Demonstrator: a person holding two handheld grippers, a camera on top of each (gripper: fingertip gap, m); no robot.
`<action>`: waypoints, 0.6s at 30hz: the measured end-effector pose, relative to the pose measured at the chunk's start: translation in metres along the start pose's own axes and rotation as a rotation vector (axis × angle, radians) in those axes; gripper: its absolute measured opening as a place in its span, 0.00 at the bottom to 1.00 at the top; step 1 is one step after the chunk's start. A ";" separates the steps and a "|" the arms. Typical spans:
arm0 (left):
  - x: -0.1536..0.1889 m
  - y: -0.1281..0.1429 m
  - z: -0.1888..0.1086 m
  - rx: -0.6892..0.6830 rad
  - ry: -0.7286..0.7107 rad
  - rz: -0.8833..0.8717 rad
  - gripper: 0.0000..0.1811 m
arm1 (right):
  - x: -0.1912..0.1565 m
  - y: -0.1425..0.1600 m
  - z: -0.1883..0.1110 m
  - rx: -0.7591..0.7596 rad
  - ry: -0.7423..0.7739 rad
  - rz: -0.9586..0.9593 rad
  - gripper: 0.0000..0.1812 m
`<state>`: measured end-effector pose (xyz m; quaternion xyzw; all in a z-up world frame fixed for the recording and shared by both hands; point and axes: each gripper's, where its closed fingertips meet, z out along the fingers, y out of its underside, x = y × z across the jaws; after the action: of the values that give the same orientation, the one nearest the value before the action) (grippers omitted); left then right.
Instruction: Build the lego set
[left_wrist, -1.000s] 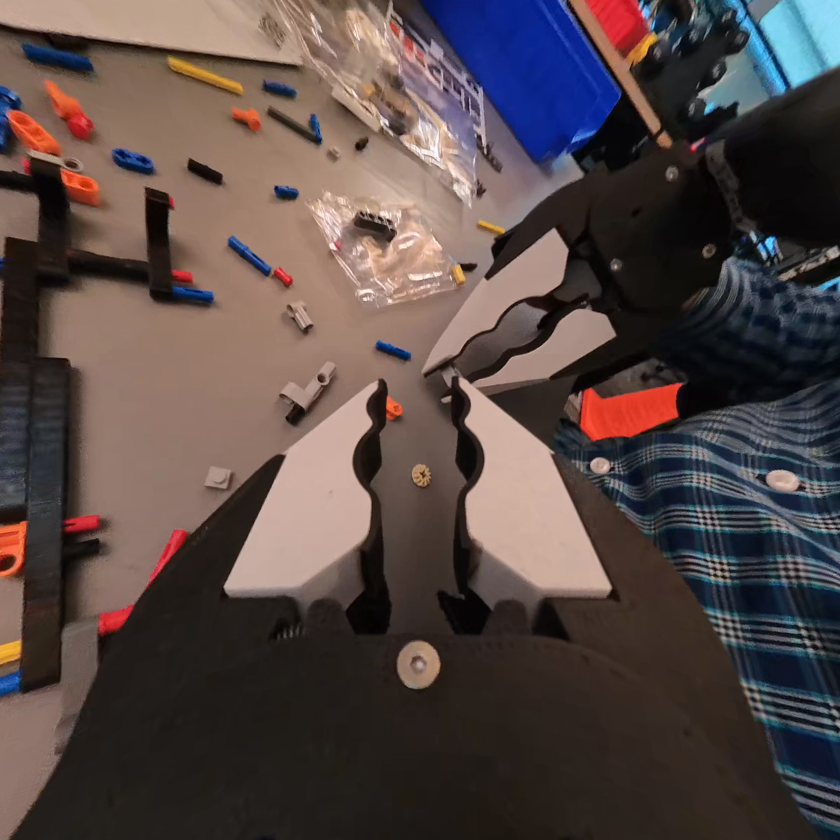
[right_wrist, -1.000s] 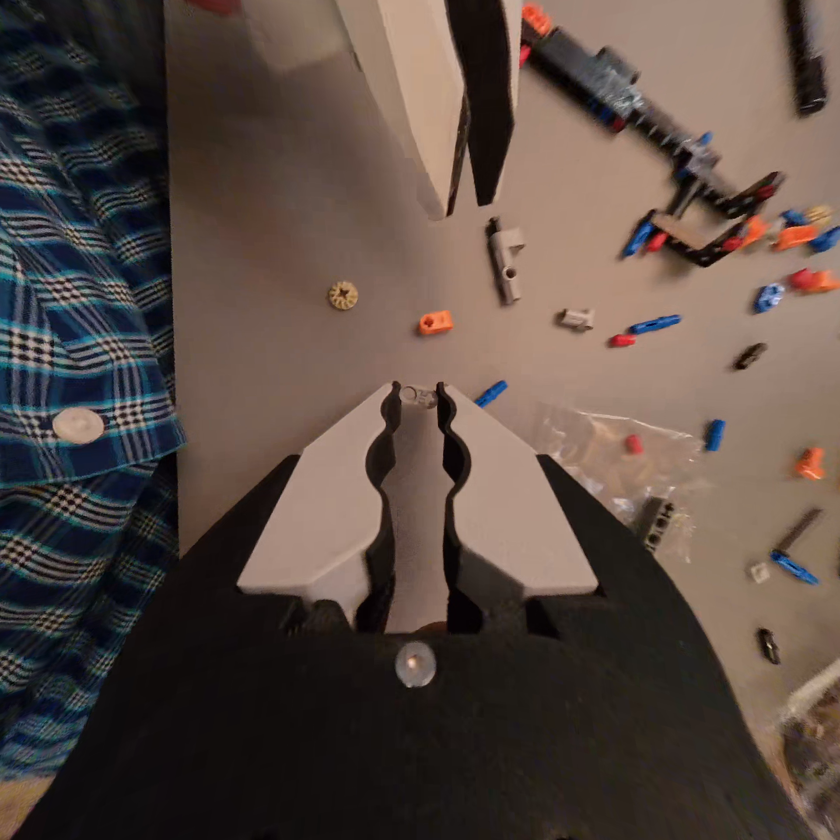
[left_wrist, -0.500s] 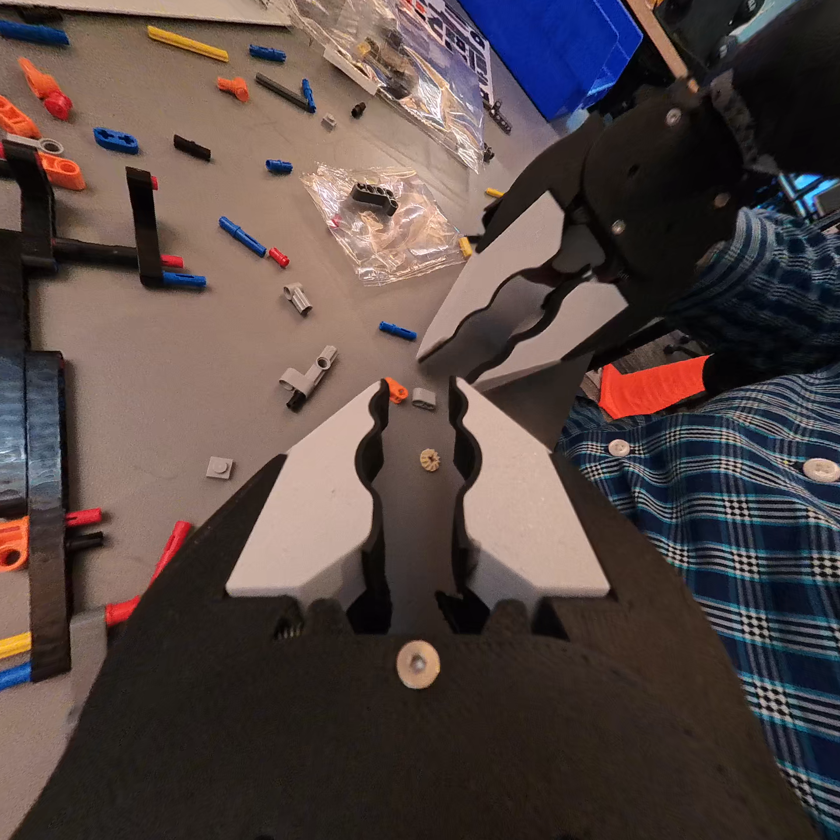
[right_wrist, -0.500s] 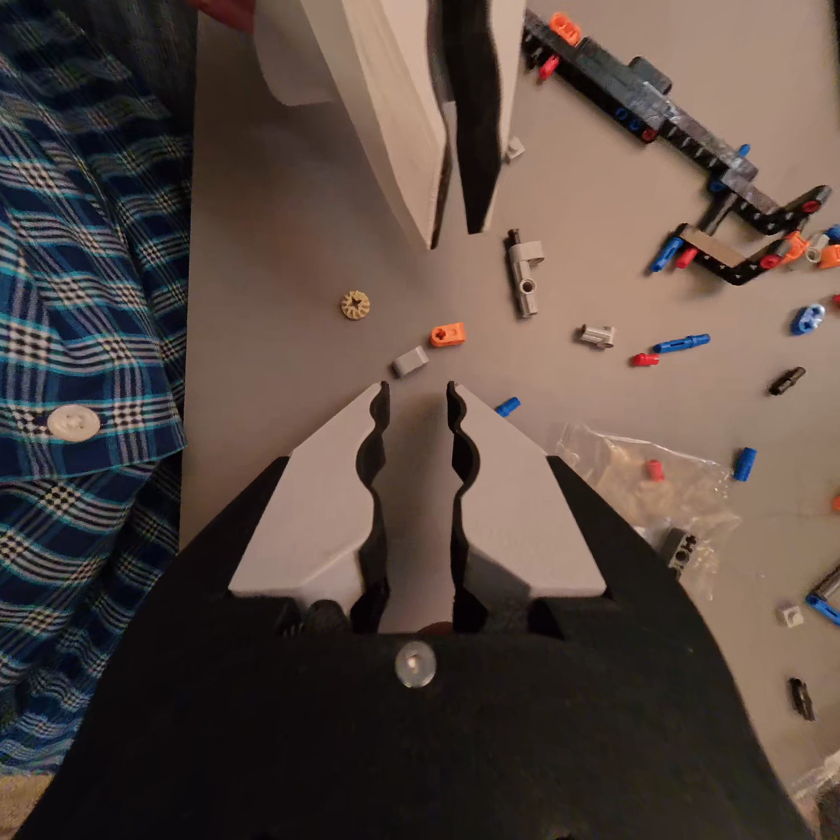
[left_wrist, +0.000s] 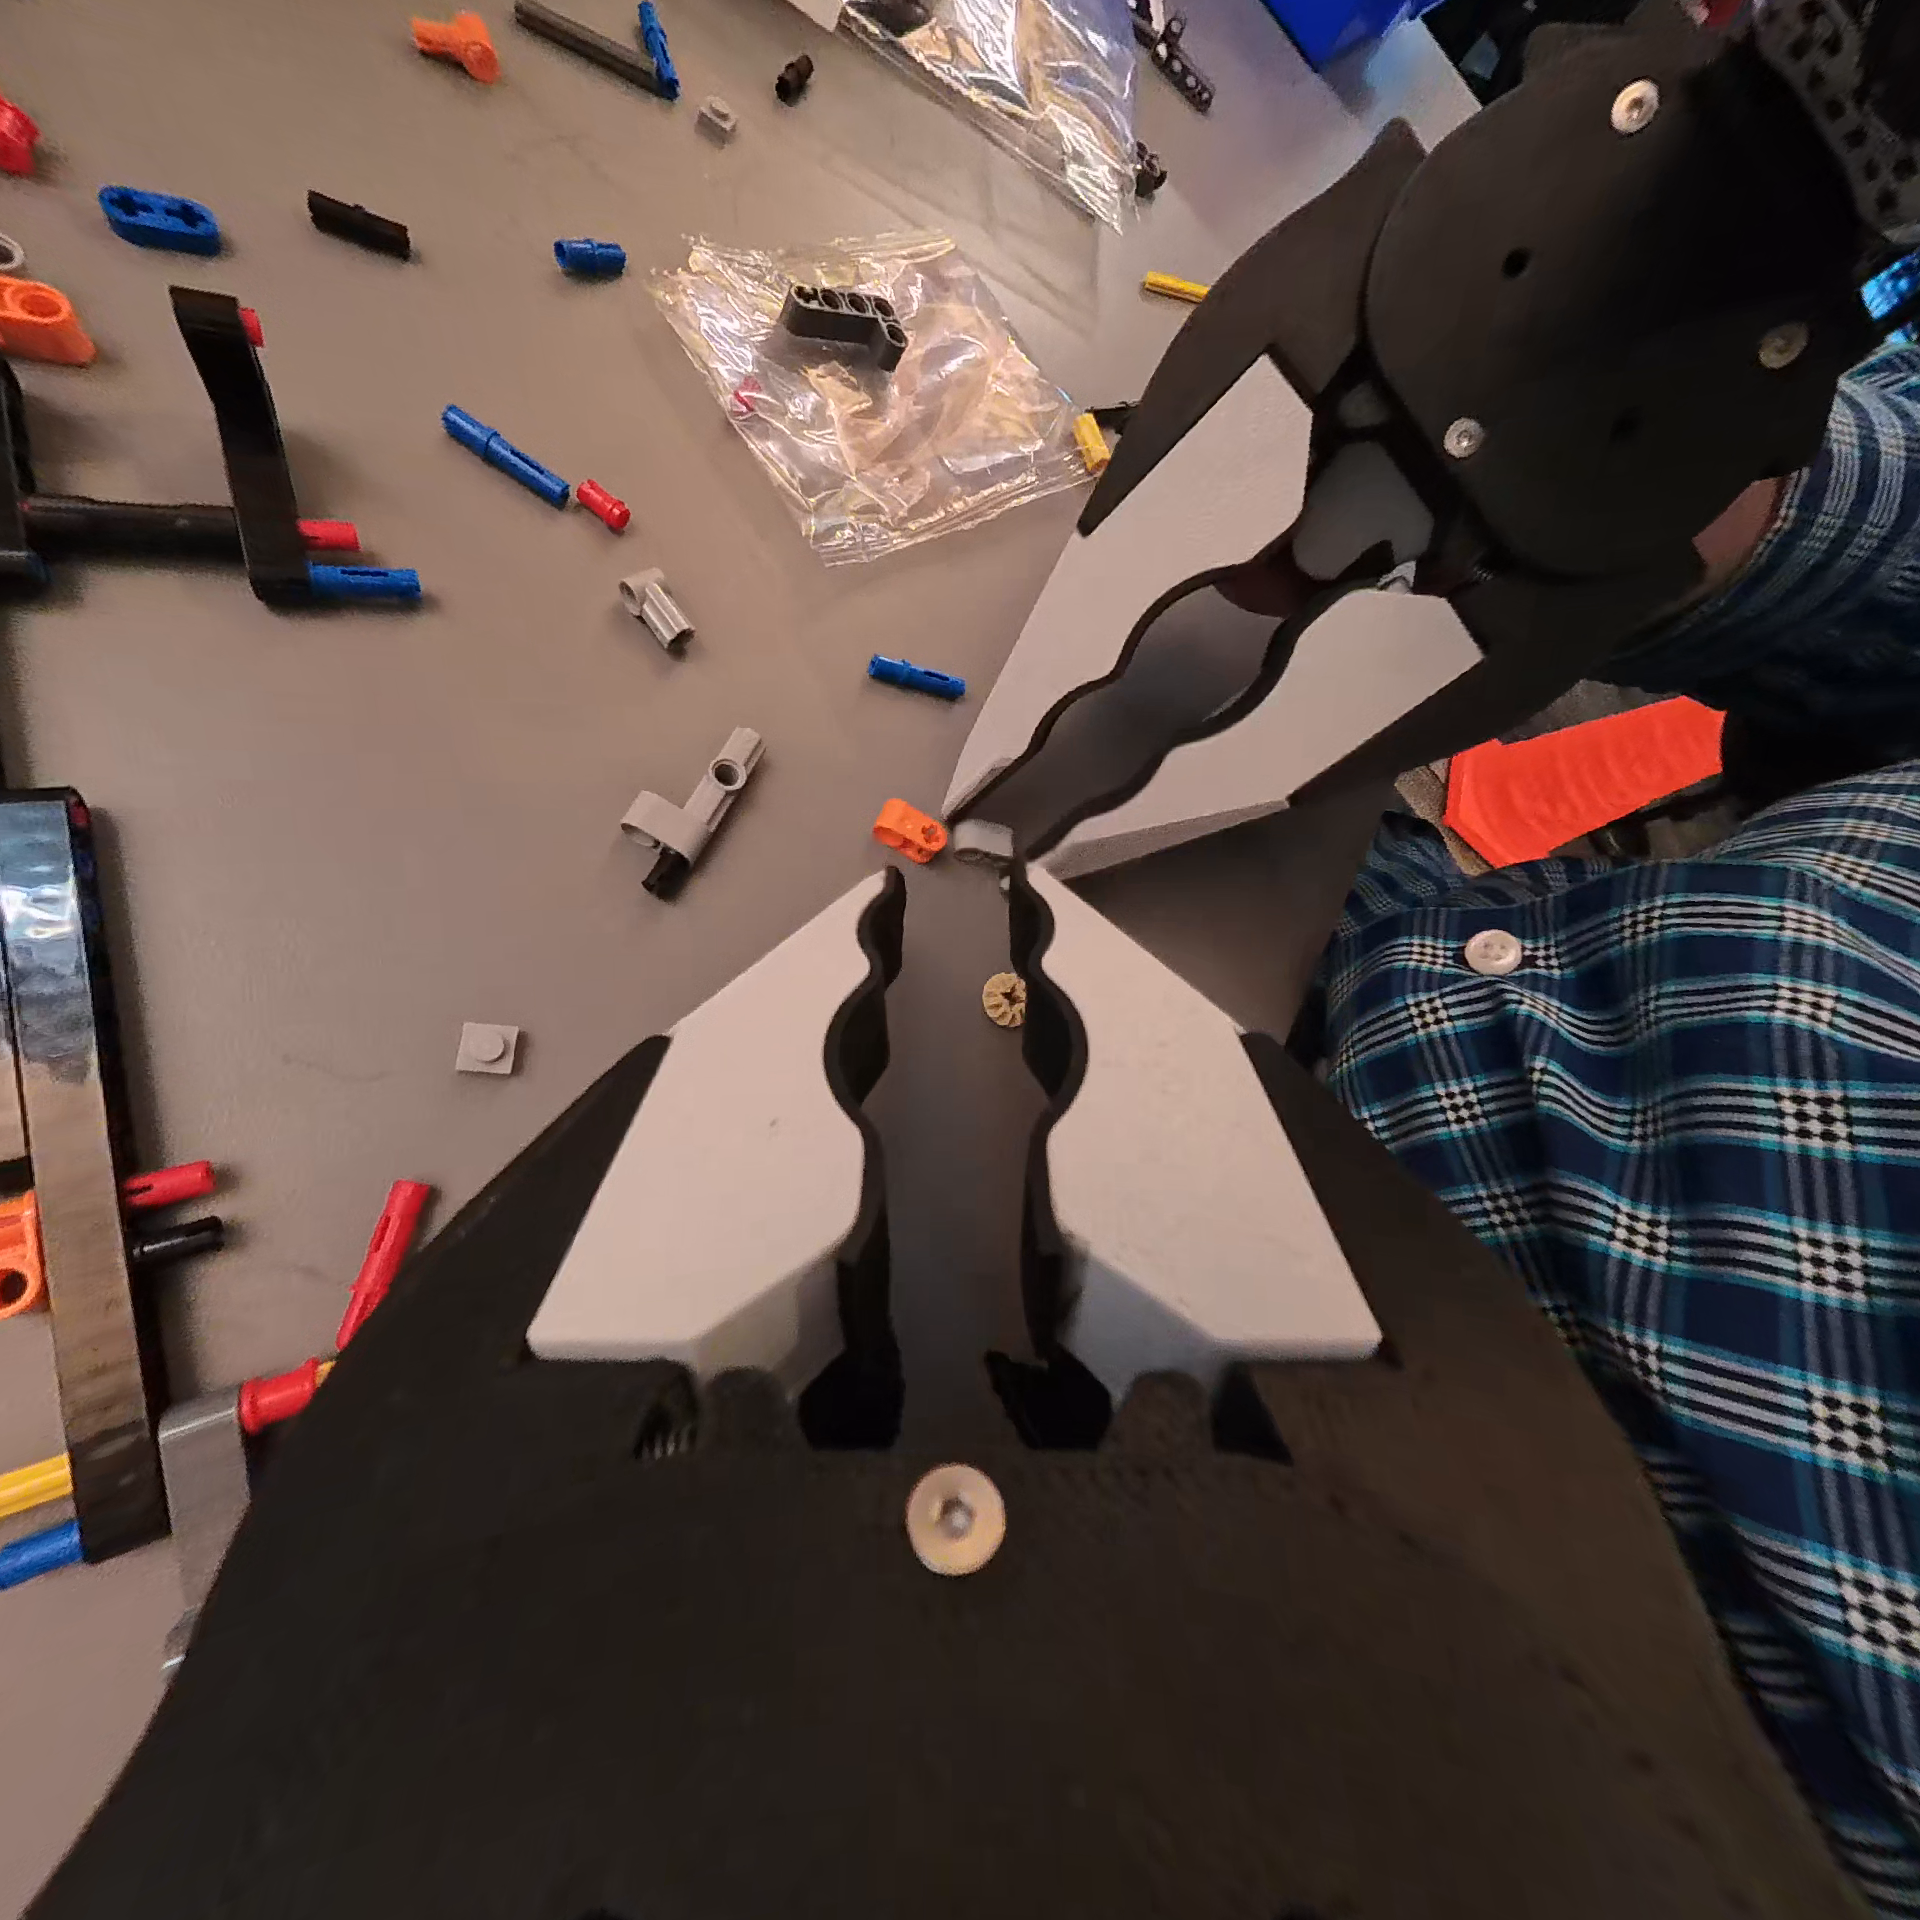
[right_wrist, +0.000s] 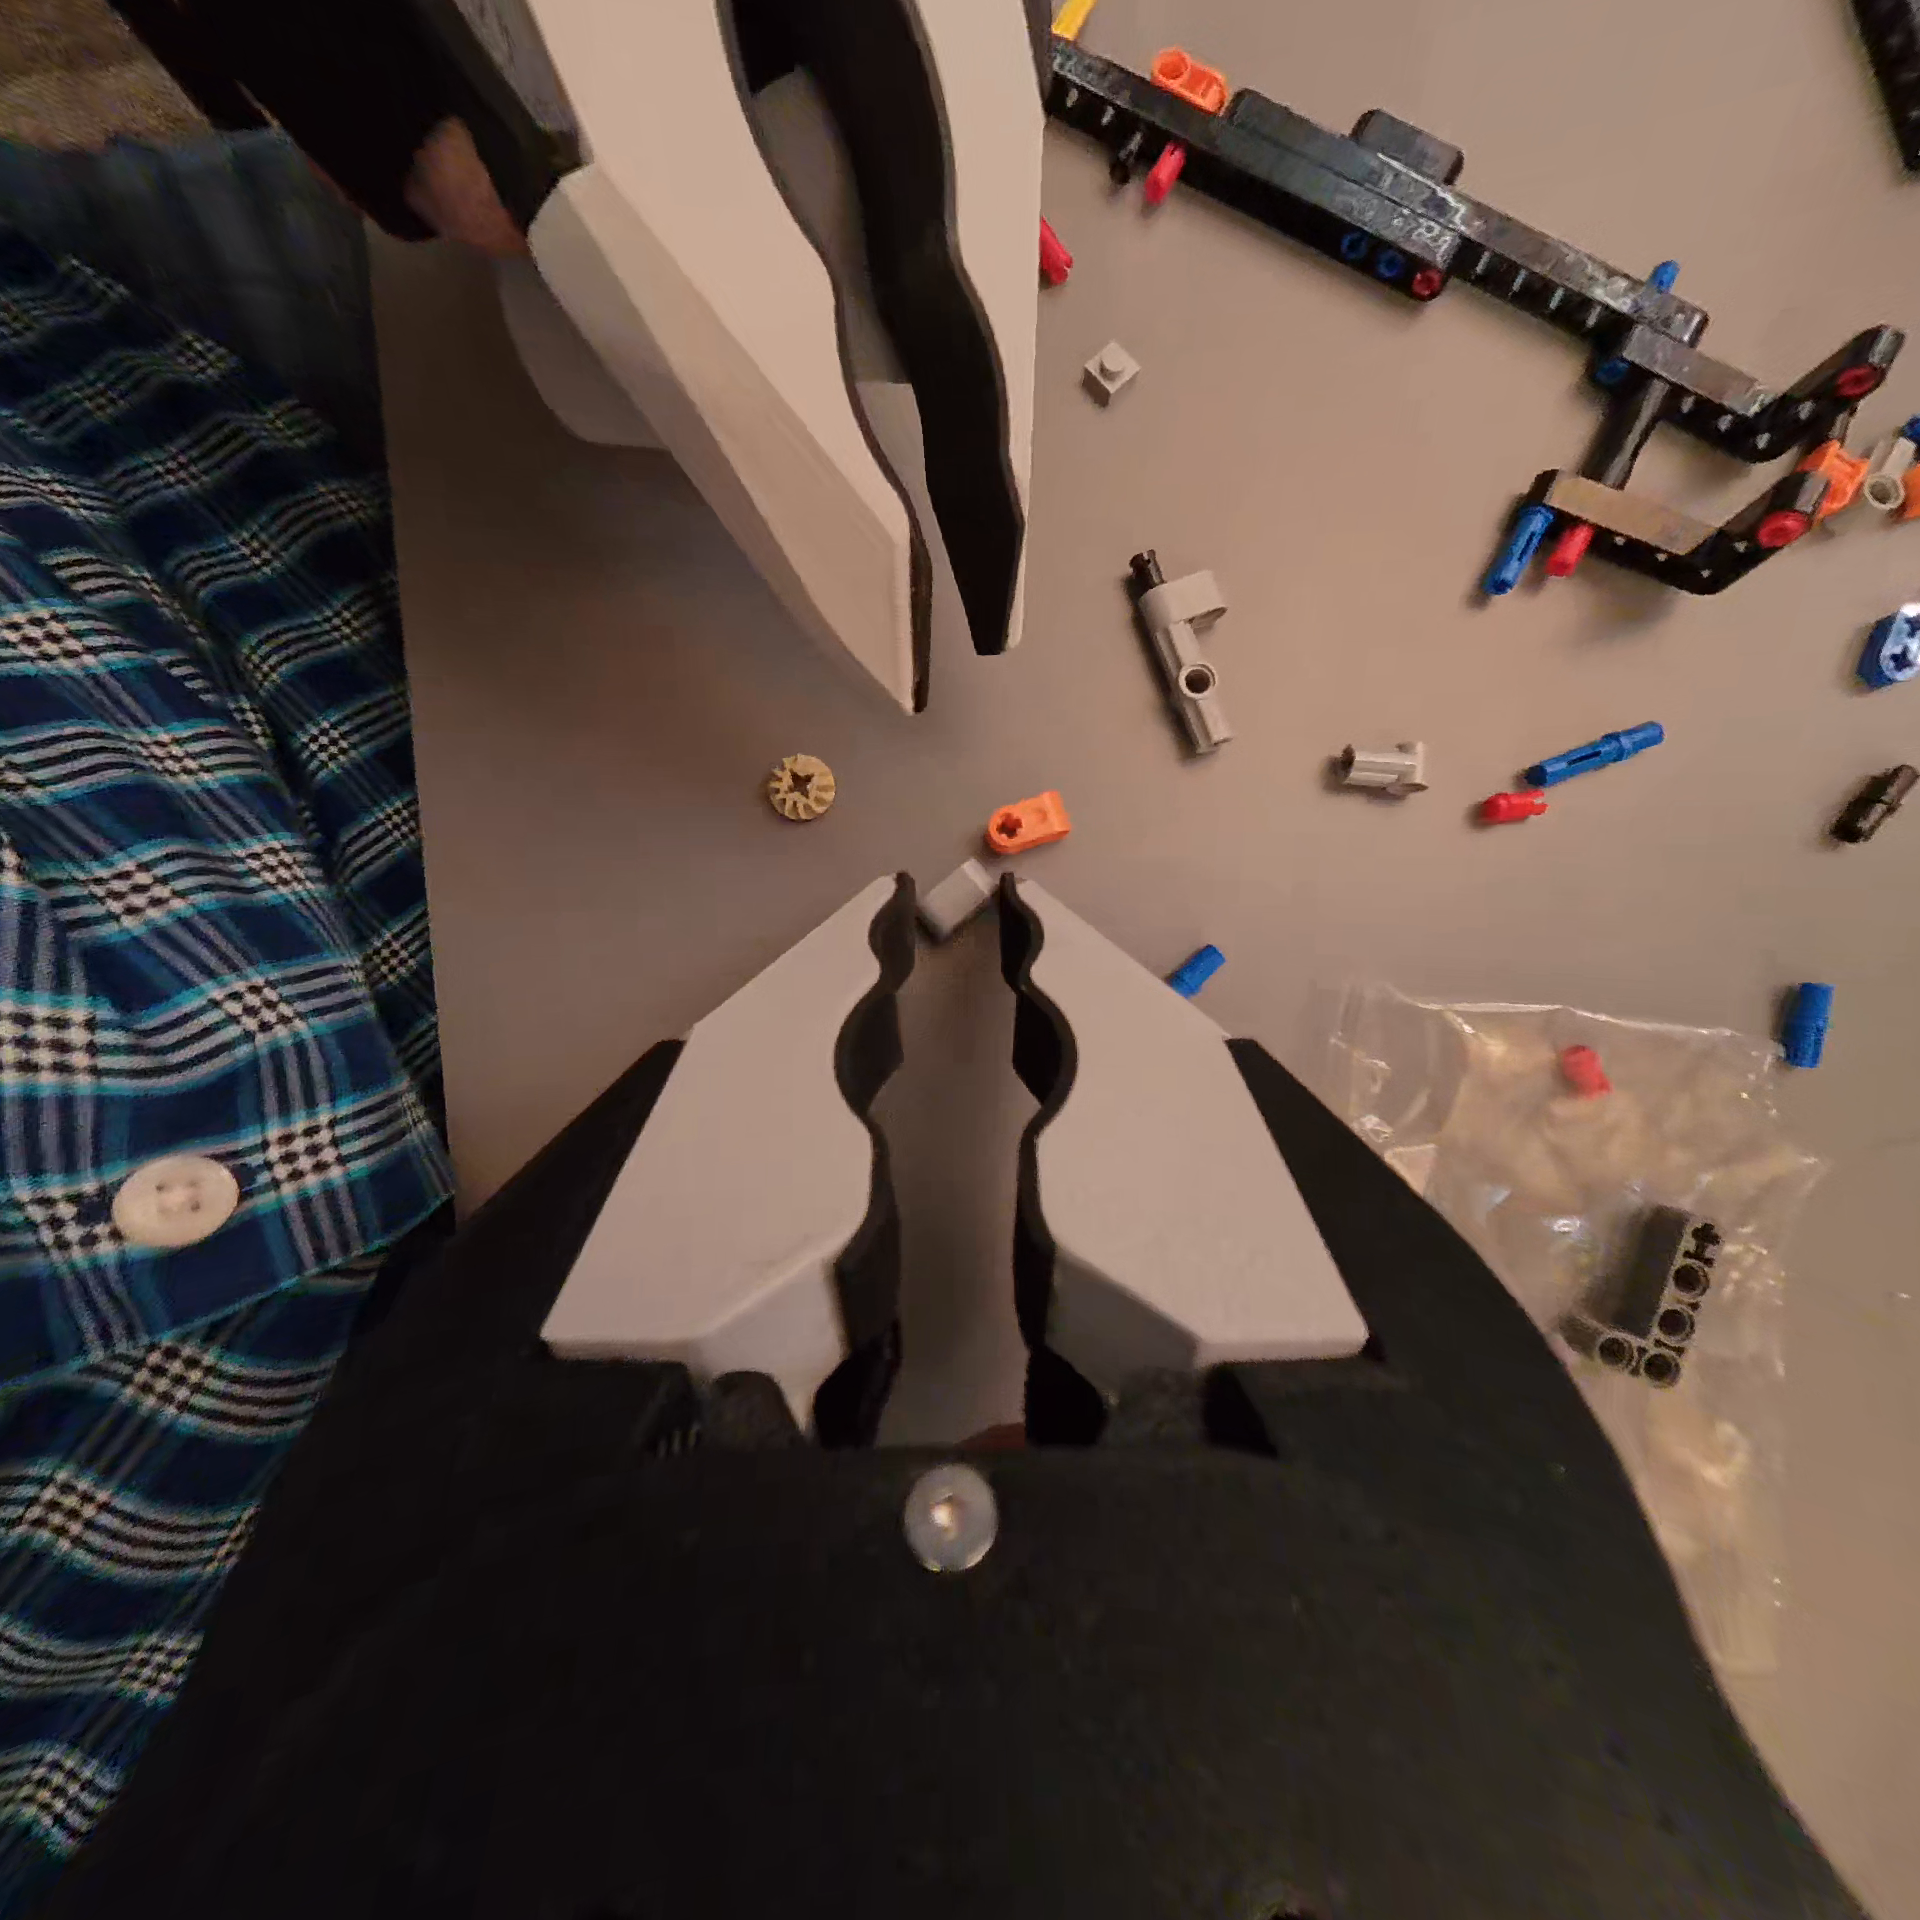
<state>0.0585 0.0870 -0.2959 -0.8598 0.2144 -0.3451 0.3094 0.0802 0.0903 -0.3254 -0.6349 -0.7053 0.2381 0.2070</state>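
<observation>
A small grey piece (right_wrist: 956, 899) lies on the grey table between the tips of my right gripper (right_wrist: 954, 889), whose fingers touch it on both sides. It also shows in the left wrist view (left_wrist: 982, 840), at the tips of the right gripper (left_wrist: 987, 840). An orange connector (right_wrist: 1029, 823) (left_wrist: 911, 831) lies just beside it. A tan gear (right_wrist: 801, 787) rests on the table; in the left wrist view the gear (left_wrist: 1005, 1000) sits below the gap of my left gripper (left_wrist: 956, 881). The left gripper is open and empty, hovers above the table, and points at the right gripper from the opposite side (right_wrist: 951, 675).
A black beam frame with red and blue pins (left_wrist: 62, 1143) (right_wrist: 1351, 197) lies to one side. A grey connector with a black pin (left_wrist: 691, 810) (right_wrist: 1184, 655), loose blue and red pins, and a clear plastic bag (left_wrist: 883, 416) (right_wrist: 1558, 1143) are near. A person's plaid shirt (left_wrist: 1662, 1143) borders the table edge. There is about 4 cm between the tips of the two grippers.
The right gripper held the grey piece a second ago, opened and left it on the table, and has now closed around it again. The left gripper moved forward toward the right gripper's tips.
</observation>
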 end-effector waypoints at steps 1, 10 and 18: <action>0.000 0.001 0.000 -0.002 0.001 0.003 0.10 | 0.001 0.000 0.000 0.001 0.002 0.006 0.07; 0.008 -0.019 -0.004 0.039 -0.106 0.319 0.18 | 0.003 -0.033 -0.028 0.296 -0.230 0.345 0.04; 0.010 -0.019 0.005 -0.006 -0.187 0.540 0.18 | 0.007 -0.035 -0.033 0.344 -0.292 0.439 0.03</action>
<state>0.0713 0.0968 -0.2811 -0.8008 0.4070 -0.1686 0.4059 0.0709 0.0971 -0.2778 -0.6868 -0.5229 0.4816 0.1514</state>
